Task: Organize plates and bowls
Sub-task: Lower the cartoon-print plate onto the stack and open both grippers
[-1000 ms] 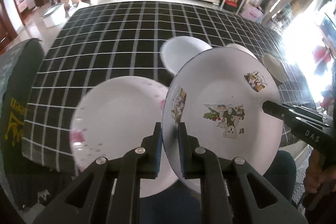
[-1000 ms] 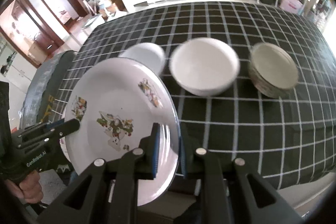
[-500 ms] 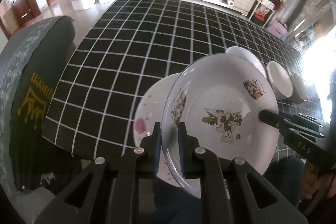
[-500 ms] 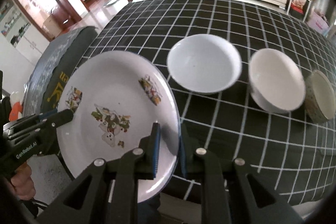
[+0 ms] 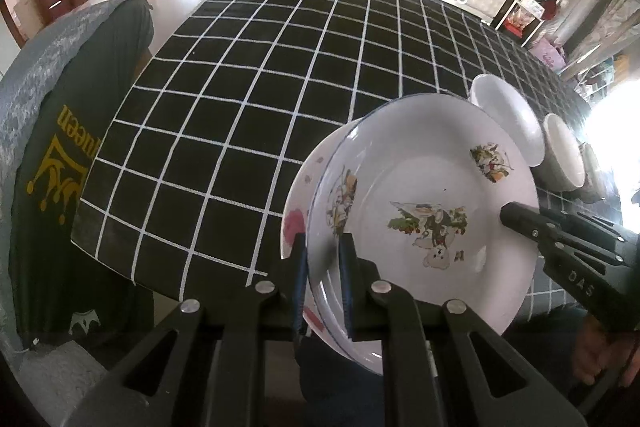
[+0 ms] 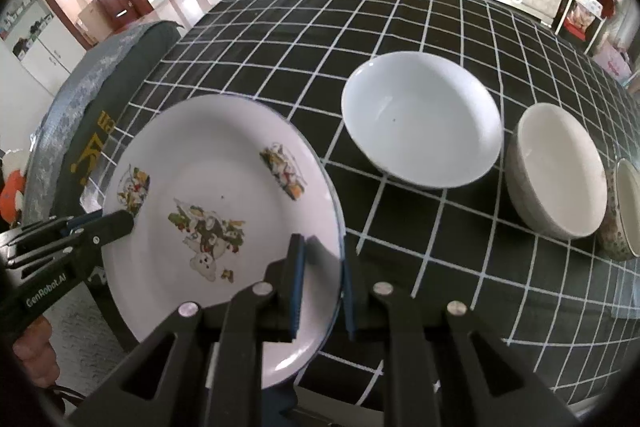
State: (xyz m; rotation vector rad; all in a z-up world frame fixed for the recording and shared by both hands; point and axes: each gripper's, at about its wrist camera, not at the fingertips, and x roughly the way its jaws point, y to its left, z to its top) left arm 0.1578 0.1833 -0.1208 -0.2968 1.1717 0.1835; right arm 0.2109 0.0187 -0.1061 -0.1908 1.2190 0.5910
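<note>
Left wrist: plate [image 5: 432, 187] rim clamped between jaws.

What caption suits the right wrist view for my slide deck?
Both grippers, right and left, clamp opposite rims of a cartoon-printed plate beside three bowls on a checked tablecloth.

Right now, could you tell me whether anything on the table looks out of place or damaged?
Nothing looks damaged or spilled. The cartoon plate, held by both grippers, overhangs the table's near edge above a pink-flowered plate; three bowls stand upright beside it.

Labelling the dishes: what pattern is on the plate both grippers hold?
White plate with cartoon-animal prints; clearest in the right wrist view.
</note>
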